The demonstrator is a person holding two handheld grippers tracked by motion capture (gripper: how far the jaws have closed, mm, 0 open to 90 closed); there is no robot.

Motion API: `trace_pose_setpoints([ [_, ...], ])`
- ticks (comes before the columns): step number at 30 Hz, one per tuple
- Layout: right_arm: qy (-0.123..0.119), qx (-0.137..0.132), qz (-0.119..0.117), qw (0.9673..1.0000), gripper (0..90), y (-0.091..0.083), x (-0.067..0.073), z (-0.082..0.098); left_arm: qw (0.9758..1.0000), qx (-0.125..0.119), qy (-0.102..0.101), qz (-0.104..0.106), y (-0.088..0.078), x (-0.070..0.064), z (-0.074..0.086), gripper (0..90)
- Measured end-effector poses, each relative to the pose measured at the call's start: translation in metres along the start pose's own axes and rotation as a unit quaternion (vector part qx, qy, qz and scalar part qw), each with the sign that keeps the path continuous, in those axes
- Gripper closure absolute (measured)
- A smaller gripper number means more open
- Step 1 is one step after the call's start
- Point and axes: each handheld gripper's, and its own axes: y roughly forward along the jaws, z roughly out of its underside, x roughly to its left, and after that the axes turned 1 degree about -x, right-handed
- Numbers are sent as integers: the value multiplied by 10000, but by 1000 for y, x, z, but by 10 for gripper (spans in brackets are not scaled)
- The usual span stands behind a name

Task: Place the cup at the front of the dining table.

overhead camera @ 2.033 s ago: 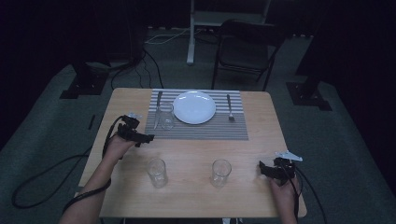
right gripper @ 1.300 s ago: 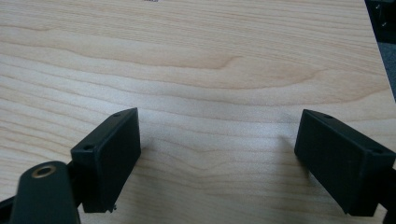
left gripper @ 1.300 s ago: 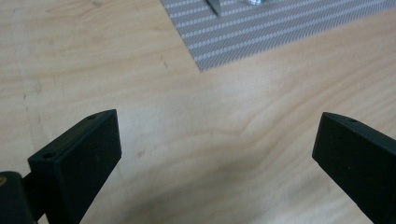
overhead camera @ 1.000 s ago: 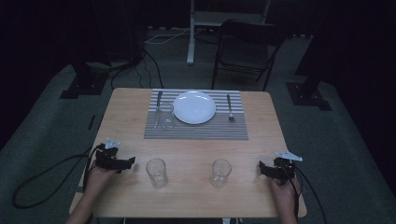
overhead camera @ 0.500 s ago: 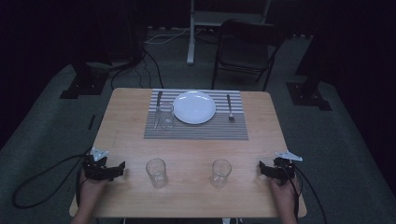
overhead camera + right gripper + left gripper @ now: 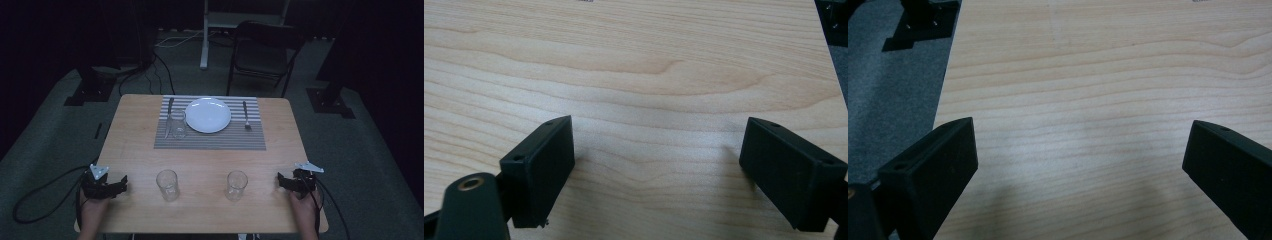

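- Two clear, empty drinking glasses stand upright near the front edge of the light wooden tabletop [image 6: 135, 145]: the left clear glass [image 6: 167, 184] and the right clear glass [image 6: 236, 185], well apart from each other, each with a thick base and thin straight walls.
- The left gripper [image 6: 121, 185] lies at the front left corner, its black fingers [image 6: 933, 170] pointing toward the left clear glass, near it but not touching.
- In the left gripper view its fingers stand wide apart, bare wood grain between them, holding nothing.
- The right gripper [image 6: 281, 182] rests at the front right corner, near the right clear glass, apart from it.
- In the right gripper view the fingers [image 6: 541, 167] are spread wide over bare wood, empty.
- Each gripper carries a grey three-cornered plate on top and trails a black cable off the tabletop edge; a hand grips each from below.
- Farther back lies a grey striped placemat [image 6: 215, 140] bearing a round white plate [image 6: 208, 114].
- A third clear glass [image 6: 178, 124] stands on the placemat just left of the plate, beside a metal knife [image 6: 169, 115].
- A metal fork [image 6: 246, 115] lies right of the plate.
- A dark folding chair [image 6: 262, 55] stands behind the tabletop on grey carpet.
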Motion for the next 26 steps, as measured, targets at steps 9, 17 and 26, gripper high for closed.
trace_pose_setpoints([
  [9, -2, 0, 1, 10000, 141, 0, 0, 0, 9987, 44, -211, -472, -4, 3, 8, 17],
  [17, -1, 0, 1, 10000, 141, 0, 0, 0, 9972, 12, -381, -641, -14, 1, 12, 17],
  [26, 7, 1, 3, 10000, 140, 0, 0, 0, 9969, 104, -420, -659, -11, 4, 14, 17],
])
